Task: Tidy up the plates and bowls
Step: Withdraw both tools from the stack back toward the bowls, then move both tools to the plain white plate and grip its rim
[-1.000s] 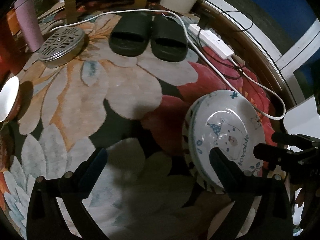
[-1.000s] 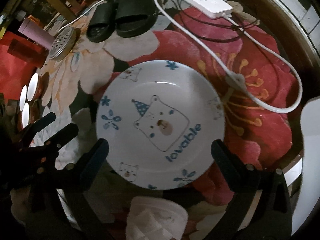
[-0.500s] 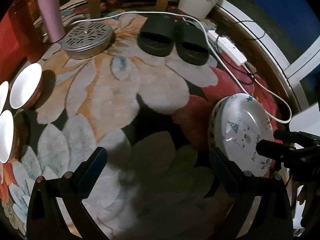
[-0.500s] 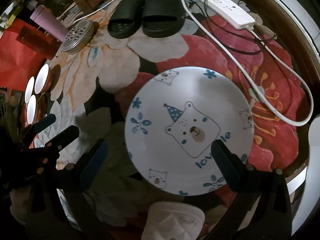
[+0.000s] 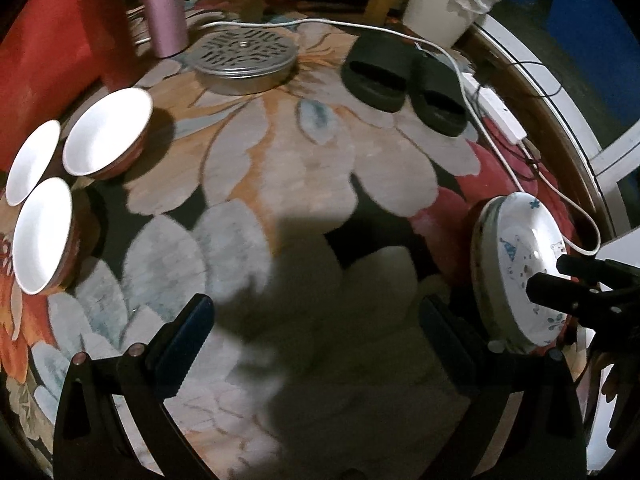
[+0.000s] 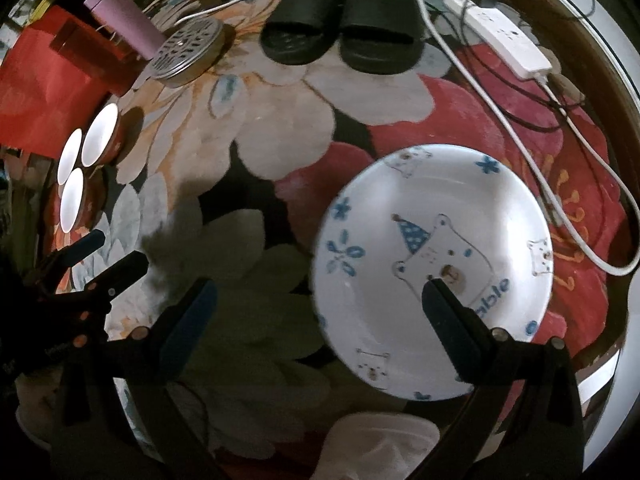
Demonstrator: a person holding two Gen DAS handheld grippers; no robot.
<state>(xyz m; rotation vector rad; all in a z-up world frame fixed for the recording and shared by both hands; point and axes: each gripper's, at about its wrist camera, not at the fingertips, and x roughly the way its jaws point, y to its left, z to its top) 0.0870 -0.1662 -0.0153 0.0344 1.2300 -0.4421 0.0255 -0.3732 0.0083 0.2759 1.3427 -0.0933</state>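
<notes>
The only writing I can read is on the bear plate (image 6: pixel 432 272) in my right wrist view: blue letters "able" at about four o'clock from the bear's face, the start of the word hidden behind my right gripper's finger (image 6: pixel 452 332). Nothing else is legible.

On the floral rug (image 5: pixel 304 168): 2 black slippers (image 5: pixel 404 80), a perforated metal lid (image 5: pixel 244 58), a pink bottle (image 5: pixel 164 4), a white power strip (image 6: pixel 506 42).

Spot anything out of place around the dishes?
Yes: black slippers and a white power strip share the floral rug with the dishes, and the strip's white cable runs just beside the bear plate.
</notes>
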